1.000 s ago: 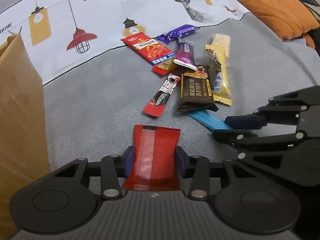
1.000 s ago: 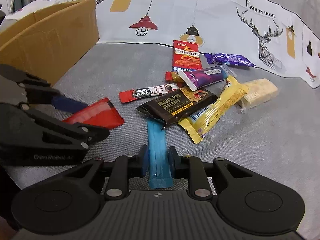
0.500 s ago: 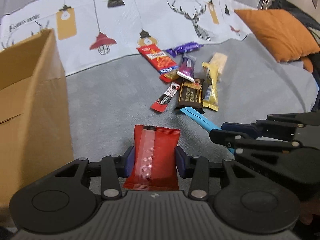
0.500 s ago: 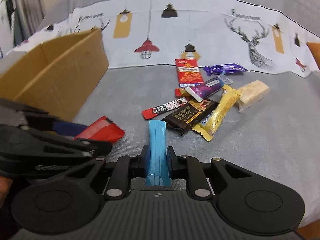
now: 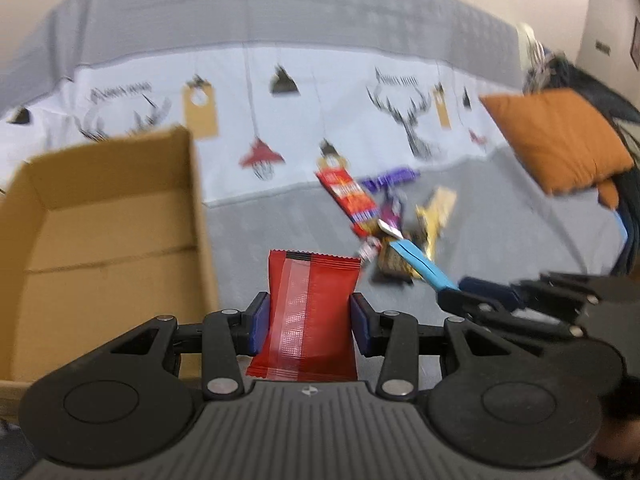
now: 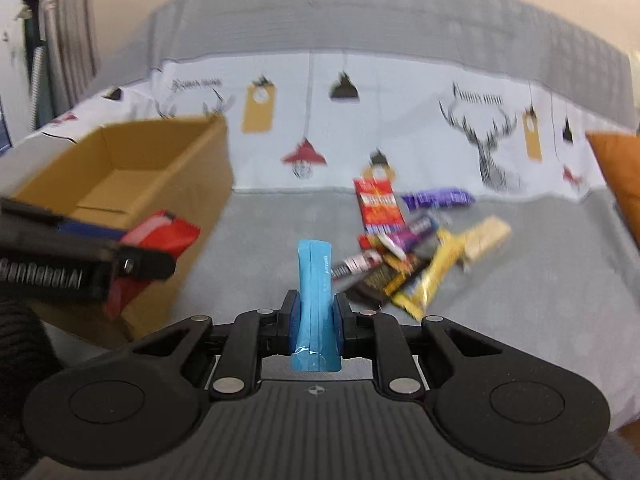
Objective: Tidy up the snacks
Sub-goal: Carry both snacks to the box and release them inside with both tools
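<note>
My left gripper is shut on a red snack packet and holds it in the air just right of an open cardboard box. My right gripper is shut on a blue snack bar, also lifted. The blue bar shows in the left wrist view, and the red packet in the right wrist view beside the box. A pile of snacks lies on the grey bed; it shows in the left wrist view too.
An orange pillow lies at the right. A white printed blanket covers the far part of the bed. The box interior looks bare. Both views are blurred by motion.
Both grippers have risen and pulled back from the snack pile with their snacks. The open top of the box has come into view at the left.
</note>
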Motion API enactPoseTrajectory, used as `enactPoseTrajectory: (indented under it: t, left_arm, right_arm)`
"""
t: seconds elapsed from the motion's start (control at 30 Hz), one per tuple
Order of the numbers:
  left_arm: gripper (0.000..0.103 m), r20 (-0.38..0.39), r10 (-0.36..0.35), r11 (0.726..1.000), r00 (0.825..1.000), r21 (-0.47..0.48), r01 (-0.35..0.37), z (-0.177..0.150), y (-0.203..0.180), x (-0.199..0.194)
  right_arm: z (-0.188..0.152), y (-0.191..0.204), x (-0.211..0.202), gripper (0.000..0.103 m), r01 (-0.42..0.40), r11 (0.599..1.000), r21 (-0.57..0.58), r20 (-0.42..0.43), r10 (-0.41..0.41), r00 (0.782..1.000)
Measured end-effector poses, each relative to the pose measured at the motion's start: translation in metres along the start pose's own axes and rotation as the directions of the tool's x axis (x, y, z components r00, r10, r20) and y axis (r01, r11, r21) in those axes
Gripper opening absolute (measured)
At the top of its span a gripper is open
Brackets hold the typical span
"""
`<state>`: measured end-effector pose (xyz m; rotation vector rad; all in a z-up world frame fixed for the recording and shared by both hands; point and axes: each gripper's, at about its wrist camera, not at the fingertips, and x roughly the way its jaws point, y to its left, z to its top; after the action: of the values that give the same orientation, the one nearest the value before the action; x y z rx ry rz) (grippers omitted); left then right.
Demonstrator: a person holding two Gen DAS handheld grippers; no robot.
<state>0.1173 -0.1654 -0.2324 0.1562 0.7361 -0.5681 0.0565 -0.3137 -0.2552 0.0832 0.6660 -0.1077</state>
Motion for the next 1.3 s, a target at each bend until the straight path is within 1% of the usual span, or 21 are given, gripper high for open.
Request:
enactPoseTrajectory:
  t: [0.1, 0.17, 0.3, 0.37, 0.43, 0.47, 0.53, 0.67, 0.73, 0.8, 0.9, 1.0, 1.17, 1.23, 1.3]
  left_arm:
    - [0.047, 0.037, 0.027, 0.999, 0.999, -0.031, -0.026, 0.011, 0.015, -0.024]
    - [0.047, 0.053, 0.071, 0.997, 0.996, -0.042, -0.069, 0.018, 0.026, -0.041]
    - [0.047, 0.054, 0.142, 0.986, 0.988, -0.1, -0.136, 0.034, 0.057, -0.069]
    - [0.047, 0.051, 0.196, 0.974, 0.979, -0.124, -0.189, 0.043, 0.072, -0.086]
    - [0.047, 0.055, 0.283, 0.951, 0.958, -0.149, -0.272, 0.049, 0.08, -0.105]
    - [0.047, 0.072, 0.312, 0.942, 0.948, -0.153, -0.298, 0.051, 0.082, -0.116]
    - [0.047, 0.105, 0.338, 0.935, 0.935, -0.155, -0.32, 0.056, 0.084, -0.134]
    - [0.047, 0.144, 0.325, 0.939, 0.935, -0.168, -0.301, 0.062, 0.089, -0.153]
    - [0.047, 0.152, 0.322, 0.939, 0.934, -0.173, -0.296, 0.061, 0.09, -0.152]
    - [0.047, 0.144, 0.34, 0.933, 0.929, -0.173, -0.314, 0.058, 0.092, -0.145]
    - [0.047, 0.116, 0.349, 0.93, 0.93, -0.167, -0.328, 0.047, 0.096, -0.128]
    - [0.047, 0.076, 0.365, 0.921, 0.928, -0.174, -0.348, 0.036, 0.106, -0.105]
    - [0.047, -0.009, 0.384, 0.907, 0.923, -0.183, -0.379, 0.019, 0.121, -0.067]
    - [0.047, -0.056, 0.394, 0.898, 0.918, -0.189, -0.397, 0.013, 0.128, -0.05]
    - [0.047, -0.08, 0.402, 0.892, 0.912, -0.192, -0.41, 0.008, 0.132, -0.04]
  right_arm:
    - [0.015, 0.014, -0.018, 0.018, -0.013, 1.0, -0.007, 0.036, 0.014, 0.999]
    - [0.027, 0.024, -0.03, 0.018, -0.036, 0.999, -0.006, 0.058, 0.036, 0.998]
    - [0.056, 0.051, -0.056, 0.018, -0.07, 0.995, -0.075, 0.128, 0.079, 0.989]
    - [0.073, 0.062, -0.07, 0.018, -0.1, 0.992, -0.08, 0.167, 0.113, 0.979]
    - [0.088, 0.073, -0.083, 0.018, -0.132, 0.987, -0.088, 0.2, 0.147, 0.969]
    - [0.096, 0.078, -0.09, 0.018, -0.152, 0.984, -0.088, 0.217, 0.168, 0.962]
    - [0.108, 0.088, -0.099, 0.018, -0.192, 0.977, -0.094, 0.248, 0.21, 0.946]
    - [0.124, 0.107, -0.106, 0.018, -0.235, 0.966, -0.108, 0.289, 0.256, 0.922]
    - [0.127, 0.115, -0.104, 0.018, -0.257, 0.961, -0.105, 0.302, 0.277, 0.912]
    - [0.125, 0.123, -0.098, 0.018, -0.274, 0.955, -0.112, 0.317, 0.296, 0.901]
    - [0.121, 0.132, -0.073, 0.018, -0.316, 0.946, -0.078, 0.302, 0.324, 0.896]
    - [0.109, 0.139, -0.043, 0.018, -0.338, 0.94, -0.038, 0.266, 0.336, 0.904]
    - [0.082, 0.147, 0.003, 0.018, -0.336, 0.941, -0.04, 0.163, 0.338, 0.927]
    - [0.074, 0.147, 0.018, 0.018, -0.338, 0.941, -0.036, 0.127, 0.339, 0.932]
    - [0.068, 0.149, 0.03, 0.018, -0.347, 0.937, -0.038, 0.104, 0.349, 0.931]
